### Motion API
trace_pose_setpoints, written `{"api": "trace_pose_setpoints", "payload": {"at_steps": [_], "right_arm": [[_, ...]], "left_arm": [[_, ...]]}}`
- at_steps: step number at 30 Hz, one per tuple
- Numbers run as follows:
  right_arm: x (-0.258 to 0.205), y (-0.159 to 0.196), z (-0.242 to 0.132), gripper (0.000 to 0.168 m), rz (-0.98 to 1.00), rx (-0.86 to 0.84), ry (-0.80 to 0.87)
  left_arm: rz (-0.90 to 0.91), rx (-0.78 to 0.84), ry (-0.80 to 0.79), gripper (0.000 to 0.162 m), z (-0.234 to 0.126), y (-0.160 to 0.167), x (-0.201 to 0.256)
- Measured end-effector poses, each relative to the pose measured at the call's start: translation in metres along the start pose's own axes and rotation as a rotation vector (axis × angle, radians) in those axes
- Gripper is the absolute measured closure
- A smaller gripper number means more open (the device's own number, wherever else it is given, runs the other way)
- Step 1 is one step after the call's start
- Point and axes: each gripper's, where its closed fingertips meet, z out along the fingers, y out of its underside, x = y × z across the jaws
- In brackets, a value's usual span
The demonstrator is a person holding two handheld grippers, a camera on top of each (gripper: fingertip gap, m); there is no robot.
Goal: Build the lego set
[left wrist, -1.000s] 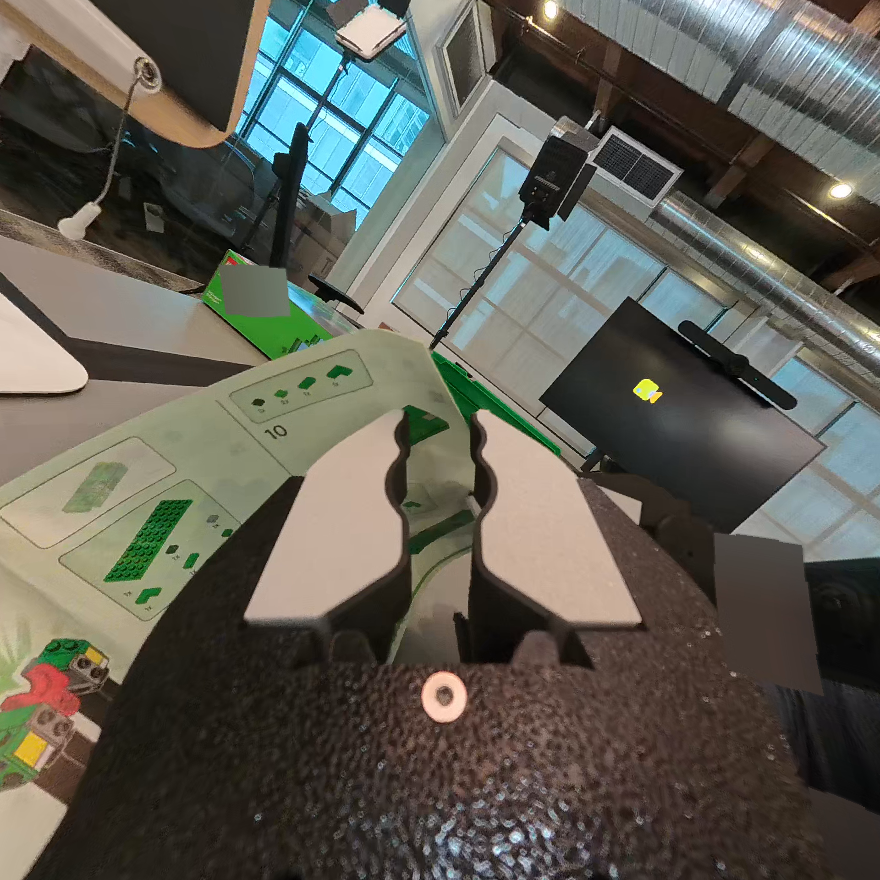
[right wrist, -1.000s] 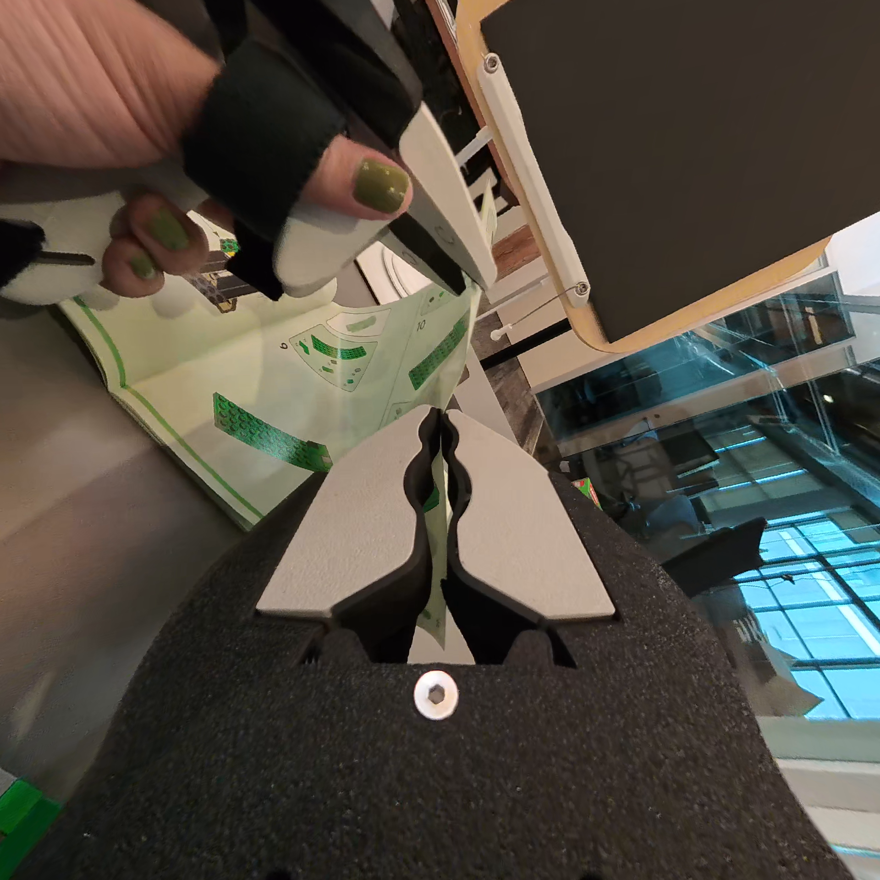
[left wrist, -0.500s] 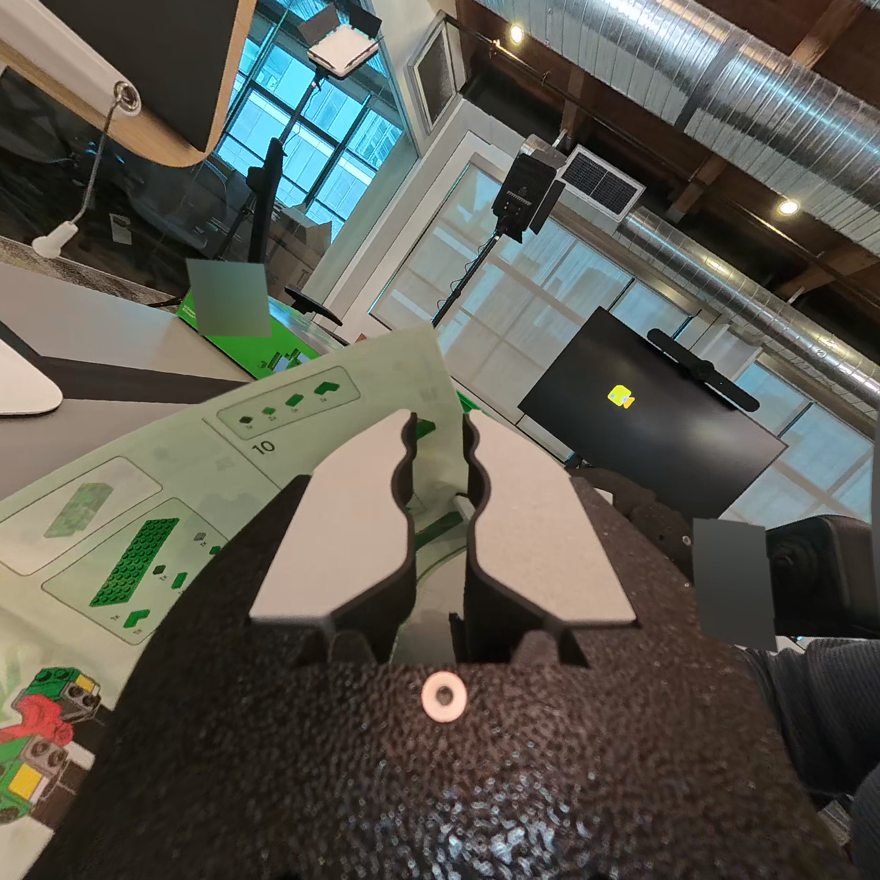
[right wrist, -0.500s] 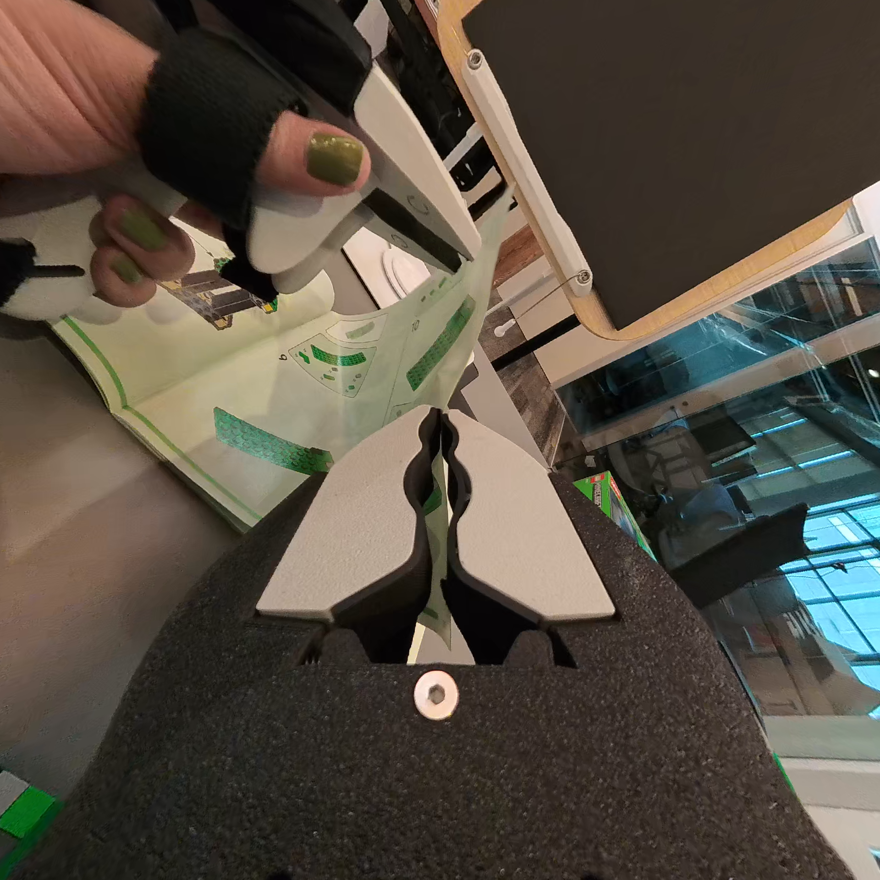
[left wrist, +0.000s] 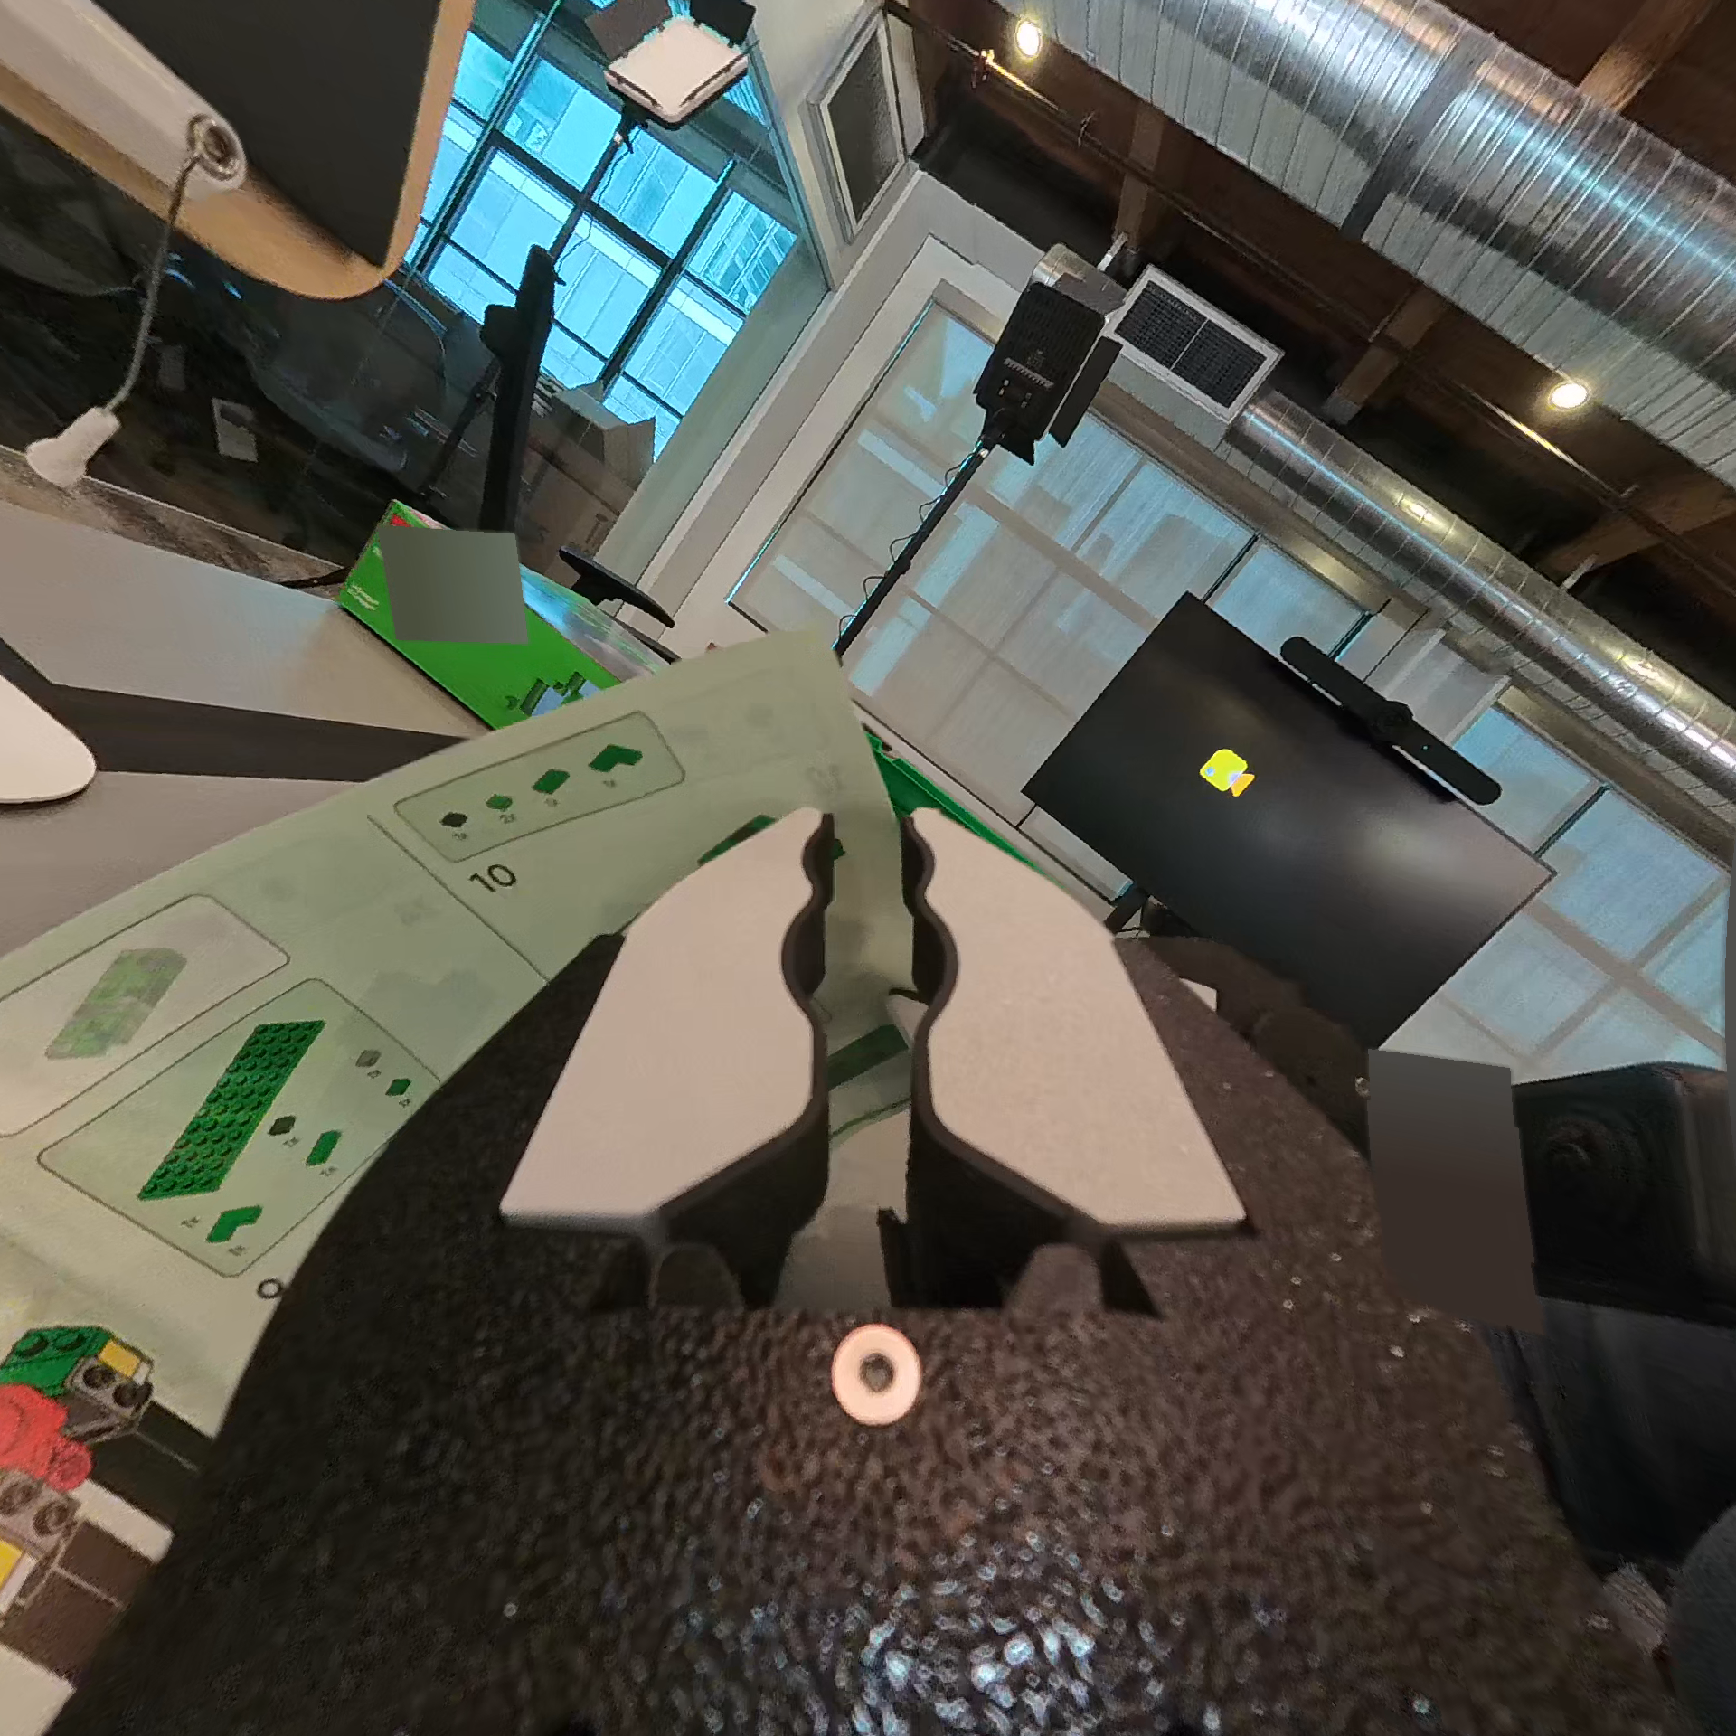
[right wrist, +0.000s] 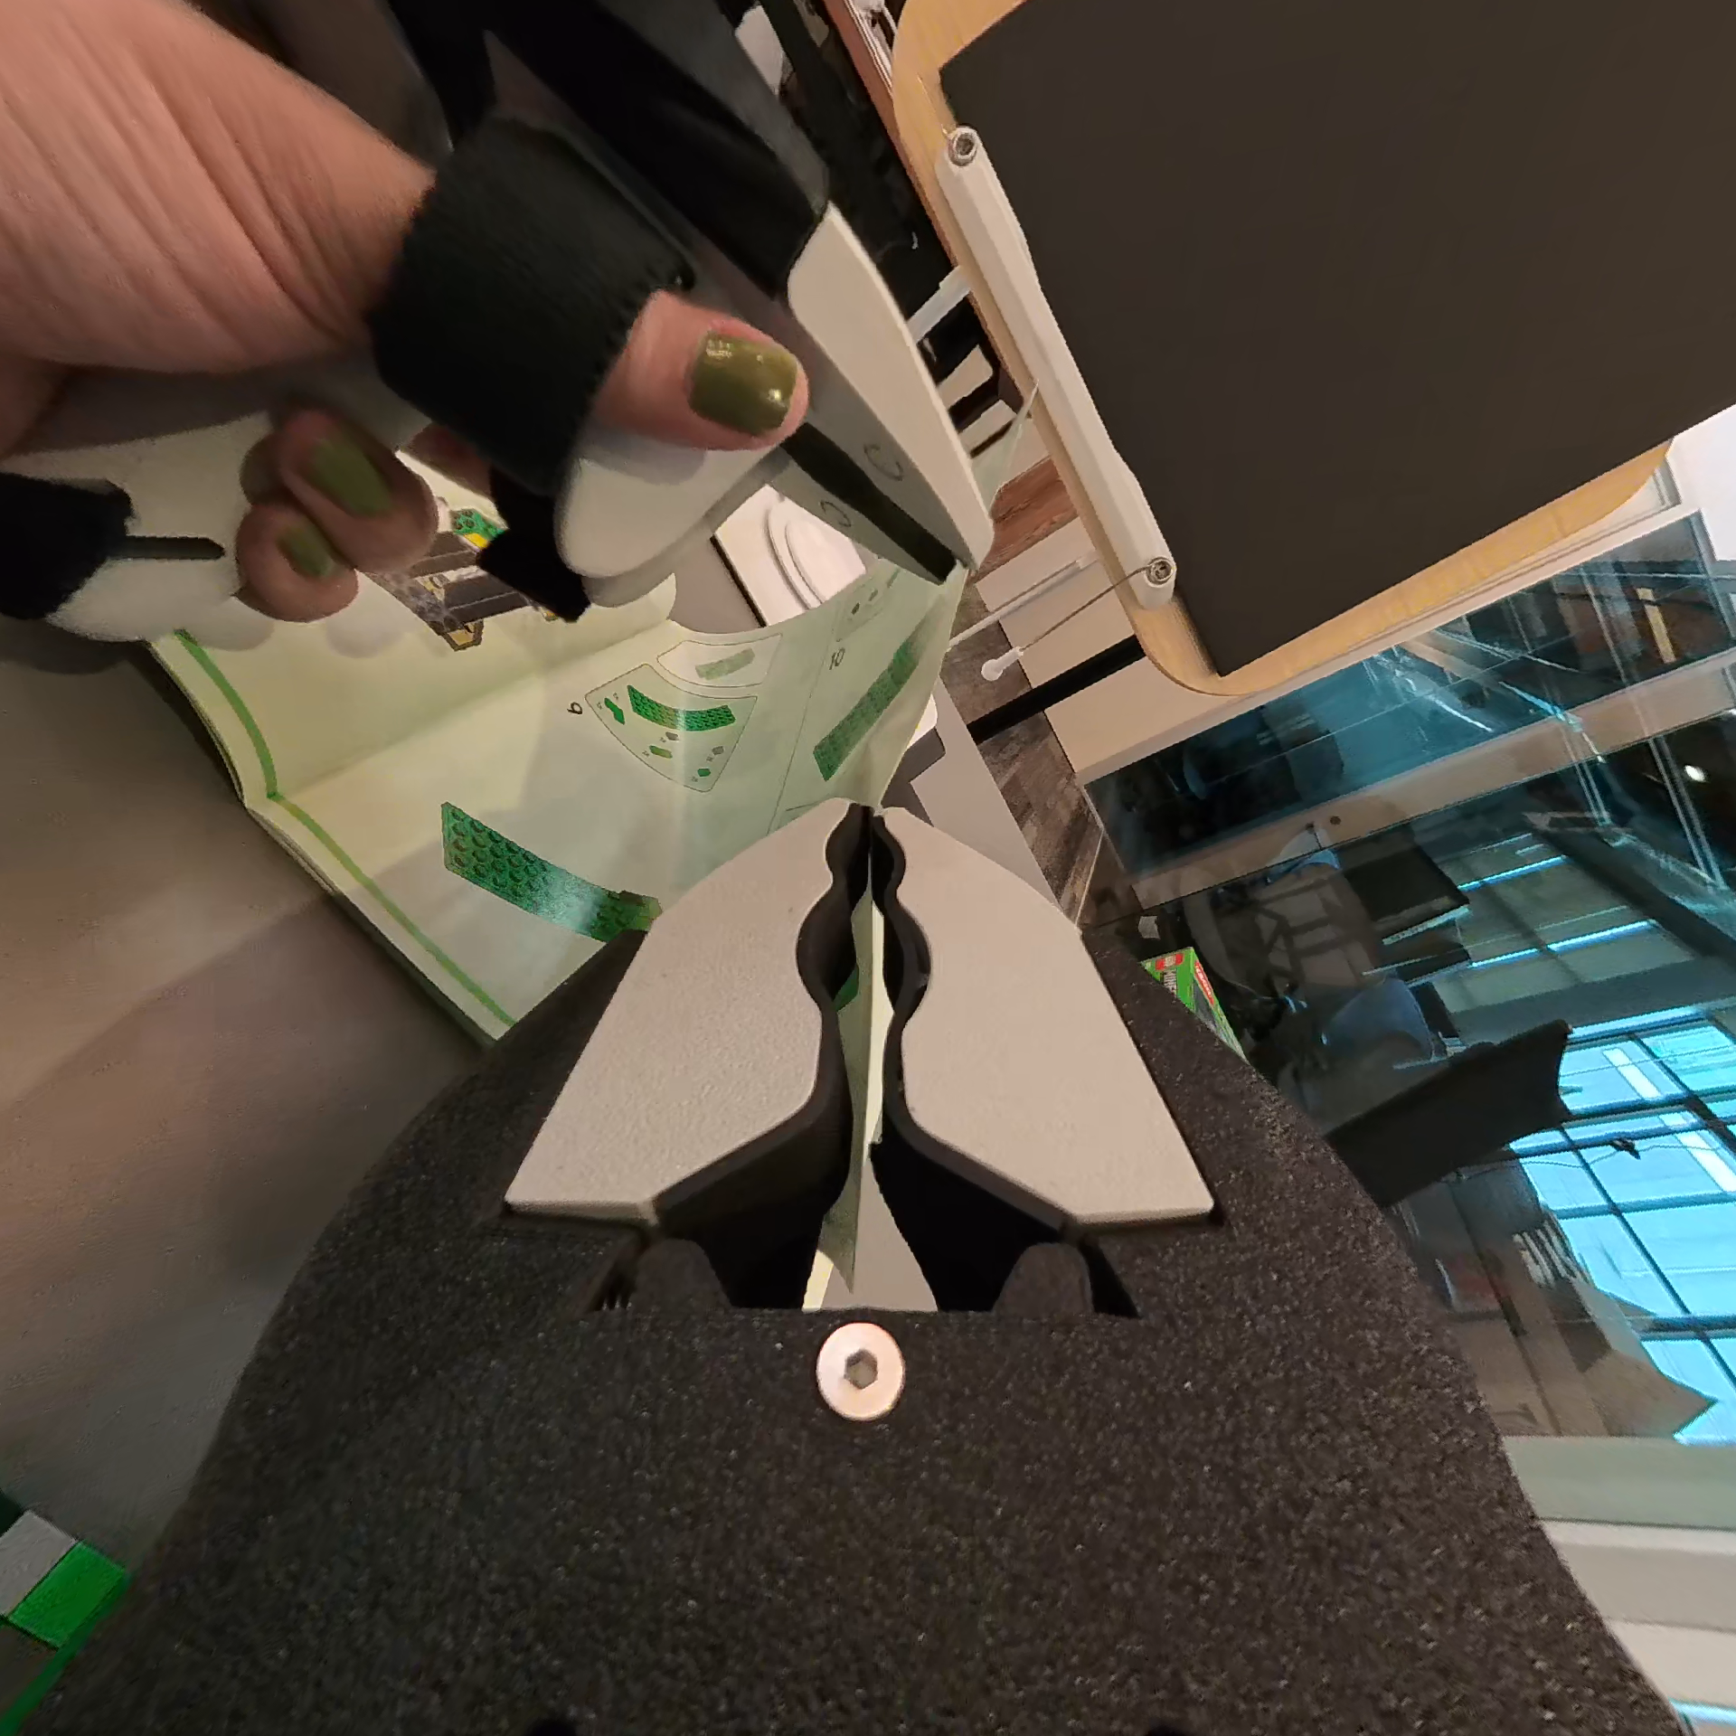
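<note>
A pale green Lego instruction booklet [right wrist: 564, 751] lies open on the grey table [right wrist: 141, 1033], with one page [left wrist: 376, 939] lifted and curved upward. My right gripper [right wrist: 864, 813] is shut on the lower edge of that lifted page. My left gripper [left wrist: 866, 827] has its jaws narrowly apart, with the upper part of the same page's edge running between them. The left gripper also shows in the right wrist view [right wrist: 939, 554], held by a hand [right wrist: 188, 188], its tips at the page's top corner.
A green Lego box [left wrist: 564, 676] stands on the table behind the page. A white object [left wrist: 28, 751] lies at the left edge. Green bricks [right wrist: 56, 1597] lie near the table's front. A dark panel with a wooden rim [right wrist: 1315, 282] hangs overhead. Tip to tip, the grippers are about 5 centimeters apart.
The left gripper's jaws have narrowed around the page edge. The lifted page has risen and straightened. The right gripper has stayed shut on it.
</note>
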Motion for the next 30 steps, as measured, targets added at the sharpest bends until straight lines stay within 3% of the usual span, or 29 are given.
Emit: {"api": "trace_pose_setpoints", "payload": {"at_steps": [4,13,17,23,27,30], "right_arm": [[-0.001,0.0,0.0,0.168,-0.005,0.0,-0.002],[-0.002,-0.002,-0.001,0.168,0.005,0.015,0.0],[-0.004,-0.004,-0.005,0.163,0.115,0.058,-0.048],[0.001,-0.007,-0.019,0.124,0.493,0.204,-0.331],[0.013,-0.004,-0.033,0.125,0.792,0.337,-0.676],[0.008,0.008,-0.034,0.122,0.965,0.346,-0.973]], "left_arm": [[0.009,0.0,0.01,0.16,0.0,0.0,0.002],[-0.007,0.014,0.051,0.162,0.0,0.0,0.004],[0.042,0.008,0.067,0.162,-0.001,0.001,0.008],[0.077,-0.049,0.073,0.162,0.001,0.011,0.007],[0.069,-0.118,0.085,0.162,0.006,0.022,0.003],[0.083,-0.166,0.091,0.162,0.012,0.028,0.0]]}}
